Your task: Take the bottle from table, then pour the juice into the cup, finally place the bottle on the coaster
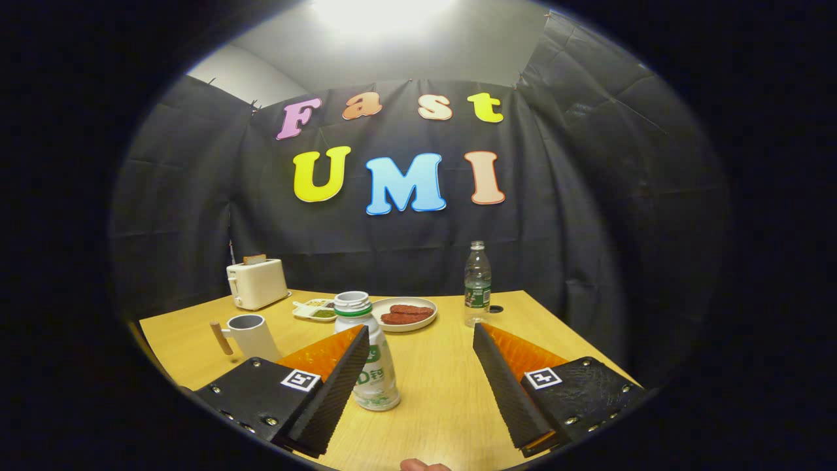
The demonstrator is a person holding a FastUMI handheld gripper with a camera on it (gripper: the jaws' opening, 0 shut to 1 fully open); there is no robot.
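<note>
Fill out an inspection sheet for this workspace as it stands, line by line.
Surface: wooden table, with a small round hole near the clear bottle.
Job's things: white juice bottle, upright, cap off, beside the left finger; white cup with a wooden handle, upright, beyond that finger. Coaster: nothing seen.
Clutter: toaster with bread in it; small dish of food; plate of sausages; clear water bottle.
Grippers: gripper open, fingers spread wide, the juice bottle just inside the left one, not clamped.
Cables: nothing seen.
Surroundings: black cloth booth wall; a fingertip below the fingers.
</note>
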